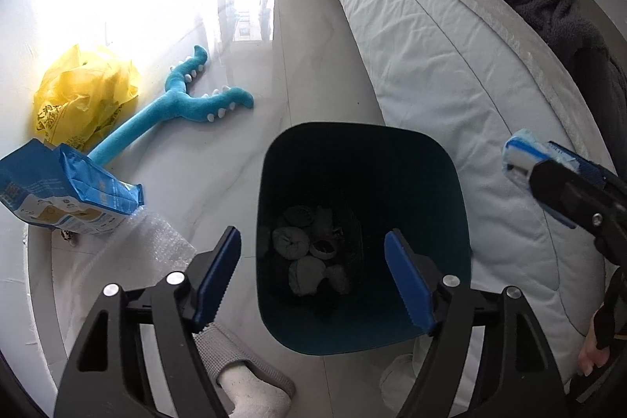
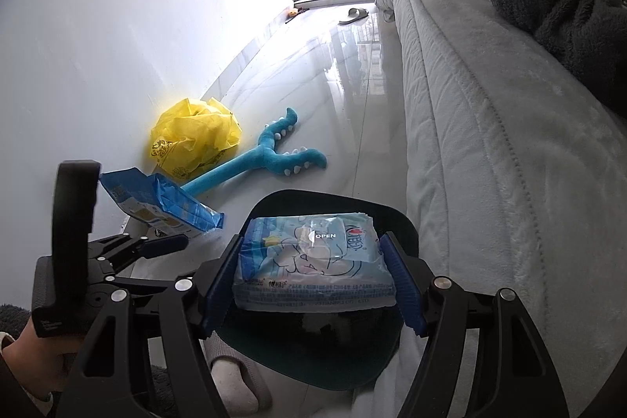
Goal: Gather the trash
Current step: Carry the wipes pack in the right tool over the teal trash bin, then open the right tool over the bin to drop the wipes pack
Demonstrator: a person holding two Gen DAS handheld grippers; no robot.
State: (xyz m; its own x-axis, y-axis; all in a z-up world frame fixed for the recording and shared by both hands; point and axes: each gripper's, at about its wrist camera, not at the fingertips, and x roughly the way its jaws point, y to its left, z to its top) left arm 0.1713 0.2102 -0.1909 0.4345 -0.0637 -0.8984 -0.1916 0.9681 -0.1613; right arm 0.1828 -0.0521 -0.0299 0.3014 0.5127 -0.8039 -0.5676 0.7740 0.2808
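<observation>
Right gripper (image 2: 313,285) clamps a soft wet-wipes pack (image 2: 313,261) by its short ends, just above the dark teal trash bin (image 2: 399,218) that stands beside the bed (image 2: 490,163). Left gripper (image 1: 313,281) hangs open and empty over the bin mouth. We judge the pack light, squashy, its film slippery; the end-on hold looks right. Left on the floor by the wall: blue snack bag (image 1: 70,190), yellow plastic bag (image 1: 86,93), bubble wrap (image 1: 156,241). All crushable, so pinch mid-body.

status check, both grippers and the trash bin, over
Left gripper open, empty, over the bin. Right gripper shut on the wipes pack, above the bin. Nothing blocking the drop.
</observation>
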